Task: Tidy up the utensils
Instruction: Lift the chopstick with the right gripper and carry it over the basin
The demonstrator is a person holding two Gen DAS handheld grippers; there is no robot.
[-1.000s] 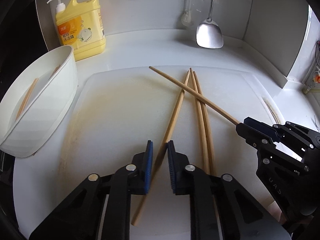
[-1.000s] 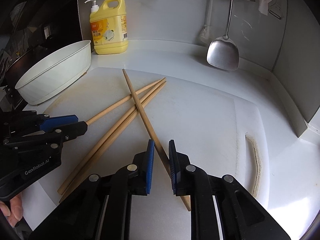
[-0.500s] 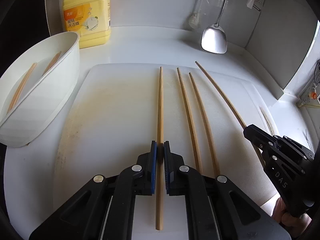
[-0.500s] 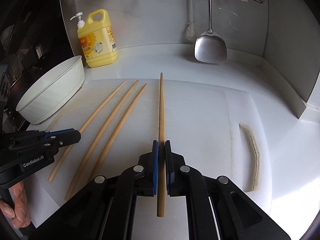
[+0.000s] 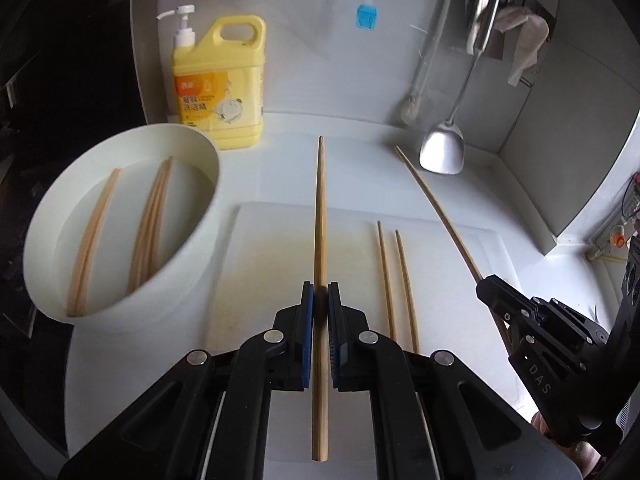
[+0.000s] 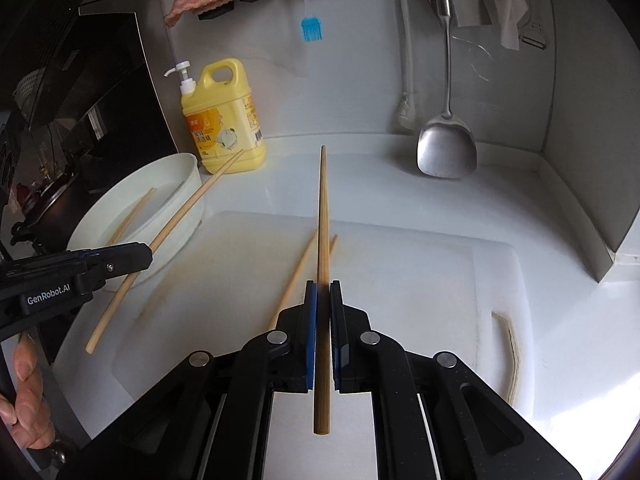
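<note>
Two chopsticks aloft, left gripper (image 5: 320, 304) and right gripper (image 6: 323, 300) fingers each clamped on one; carry level to white bowl (image 5: 192, 240), release low among those inside.

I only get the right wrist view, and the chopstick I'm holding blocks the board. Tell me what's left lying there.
Observer: From the left wrist view, two chopsticks lie side by side on the cutting board, close together but not crossing.
Operator: Now report what's inside the bowl.
Observer: The bowl holds several more chopsticks in two groups, one to the left and a tighter bundle to the right. I cannot tell the exact count.
</note>
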